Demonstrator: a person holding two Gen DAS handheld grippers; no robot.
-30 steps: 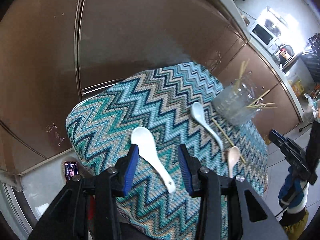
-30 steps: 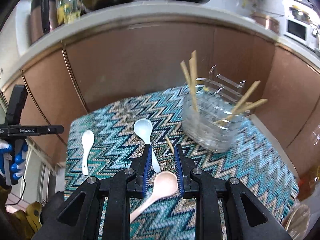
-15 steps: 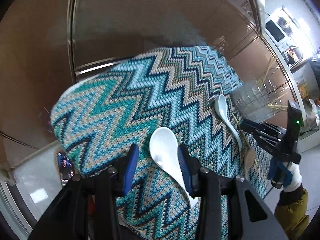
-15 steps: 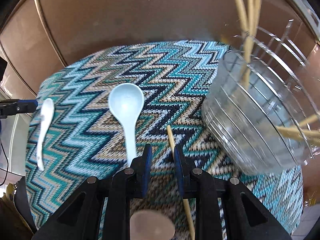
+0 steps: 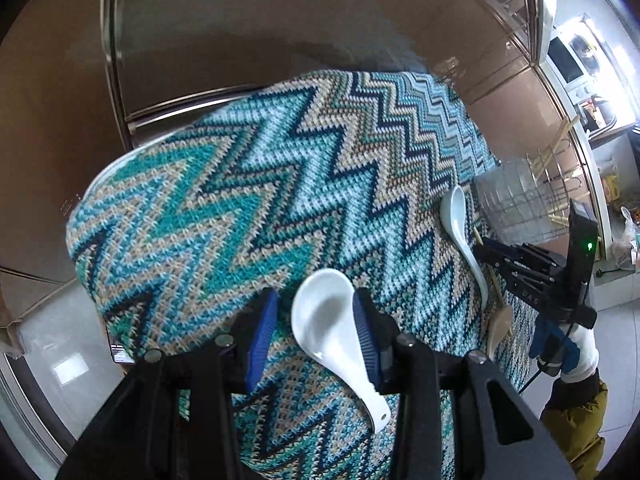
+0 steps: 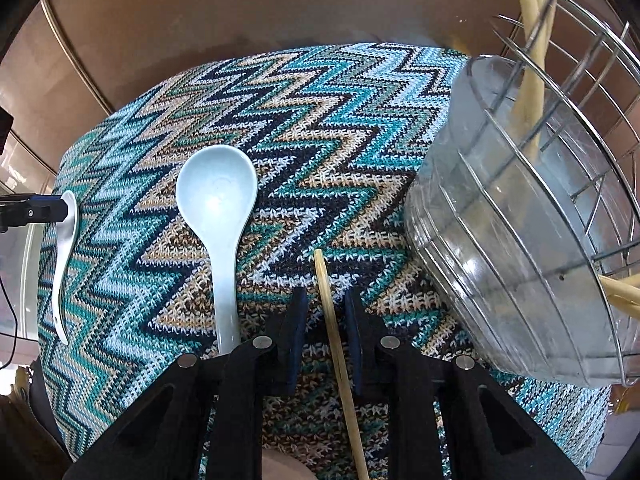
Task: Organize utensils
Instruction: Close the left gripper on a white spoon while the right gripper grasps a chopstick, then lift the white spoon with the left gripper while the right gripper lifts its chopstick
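both grippers low over the zigzag cloth, neither closed on anything

the left gripper (image 5: 316, 320) sat low over the zigzag-patterned cloth (image 5: 224, 208) with its jaws apart. the bowl of a white spoon (image 5: 326, 316) lay between the blue pads, close against the right-hand pad and clear of the other; the handle ran back under the tool. nothing was clamped.

the right gripper (image 6: 325, 312) was also parted, by a narrower gap. a single wooden chopstick (image 6: 334, 324) lay on the cloth between its fingers, running lengthwise through the gap. whether the pads touched it could not be told.

just left of that gripper lay a pale blue spoon (image 6: 218, 216), bowl away from the camera. a tan spoon (image 5: 499, 326) showed near the cloth's near edge in the left view, partly hidden.

a clear holder with a wire frame (image 6: 520, 216) stood at the right side of the cloth, with several chopsticks (image 6: 530, 40) standing in it.
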